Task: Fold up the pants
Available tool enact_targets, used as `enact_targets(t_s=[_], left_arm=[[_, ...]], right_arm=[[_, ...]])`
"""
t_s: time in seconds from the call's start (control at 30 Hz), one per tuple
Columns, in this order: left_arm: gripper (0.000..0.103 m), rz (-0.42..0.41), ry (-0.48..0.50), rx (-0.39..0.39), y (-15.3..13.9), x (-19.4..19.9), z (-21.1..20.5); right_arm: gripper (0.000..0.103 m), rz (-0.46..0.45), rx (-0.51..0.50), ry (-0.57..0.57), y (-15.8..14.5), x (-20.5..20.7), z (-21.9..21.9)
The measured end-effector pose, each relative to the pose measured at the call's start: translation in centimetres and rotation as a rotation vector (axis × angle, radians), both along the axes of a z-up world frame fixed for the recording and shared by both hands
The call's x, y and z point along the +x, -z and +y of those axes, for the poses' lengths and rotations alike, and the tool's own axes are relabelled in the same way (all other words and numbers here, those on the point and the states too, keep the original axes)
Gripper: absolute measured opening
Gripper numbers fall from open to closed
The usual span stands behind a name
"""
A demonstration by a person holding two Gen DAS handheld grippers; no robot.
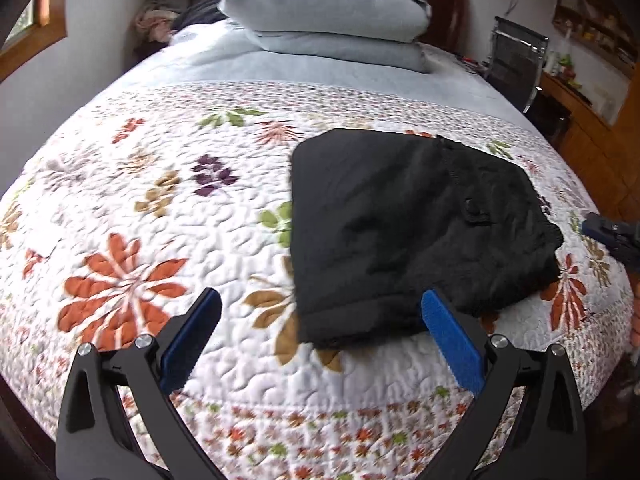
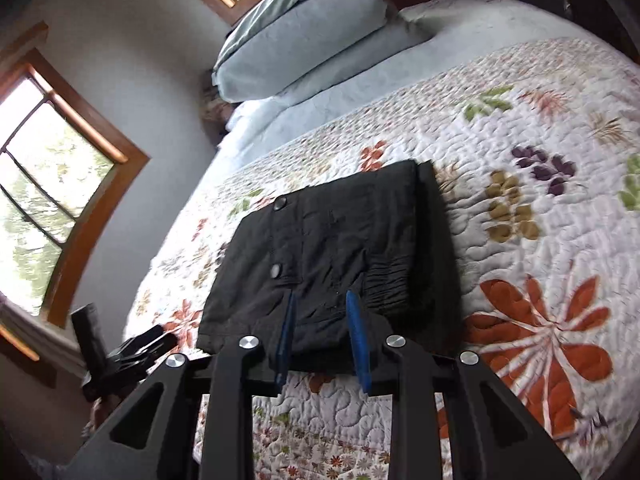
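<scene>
Nearest, the left gripper (image 1: 320, 312) hangs spread wide over the quilt (image 1: 132, 184); the right gripper (image 2: 322, 304) stands narrower, gripping nothing. Just beyond lie the folded black pants (image 1: 404, 220), then stacked pillows (image 1: 324, 4) farther back.

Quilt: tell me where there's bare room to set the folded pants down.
The quilt is bare left of the pants, from the left gripper up to the pillows. It is tighter on the right: the pants lie near that edge, with the right gripper over them, and the pillows fill the head end.
</scene>
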State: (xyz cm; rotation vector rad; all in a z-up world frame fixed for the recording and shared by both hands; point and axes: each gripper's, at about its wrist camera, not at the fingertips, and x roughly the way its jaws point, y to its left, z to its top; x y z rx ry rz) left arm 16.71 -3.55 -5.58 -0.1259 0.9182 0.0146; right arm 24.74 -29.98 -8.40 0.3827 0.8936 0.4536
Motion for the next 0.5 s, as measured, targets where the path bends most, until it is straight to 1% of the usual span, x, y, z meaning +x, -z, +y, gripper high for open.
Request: enact_targets(t_s=[0.03,0.07,0.1,0.13,0.17,0.23,0.3,0.43,0.5], left_arm=[[0.1,-0.004,-0.001,0.006,-0.2,-0.3,0.0],[0.1,-0.013,-0.005,0.014,-0.6,-0.6,0.0],[0.1,-0.023,-0.007,0.023,-0.9,-0.9,-0.2],[0.1,-0.037,-0.003,0.035,-1.5,-1.4,-0.4],[0.1,-0.048,0.001,0.048,-2.0,-1.7,-0.7],[0.1,-0.064,0.007,0.061,-2.9,-2.3,-1.3],[0.1,-0.079,0.012,0.054,-3.7,-3.0,-1.7],[0.1,-0.091,0.018,0.007,-5.3,-4.3,-2.3],[0.1,-0.111,0.001,0.018,-6.0,-5.1,-2.5]], right_arm=[[0.059,-0.05,-0.091,0.043,-1.1,-1.1,0.8],[0.076,-0.086,-0.144,0.063,-1.8,-1.9,1.4],[0.079,-0.125,-0.191,0.08,-2.6,-2.8,2.1],[0.079,-0.157,-0.223,0.083,-3.3,-3.6,2.7],[0.085,-0.188,-0.256,0.082,-4.1,-4.5,3.5],[0.093,-0.211,-0.302,0.107,-5.0,-5.6,4.4],[0.094,-0.218,-0.314,0.086,-5.8,-6.7,5.5],[0.096,-0.198,-0.33,0.109,-6.3,-8.7,6.6],[0.096,-0.204,-0.323,0.106,-6.3,-9.6,7.1]])
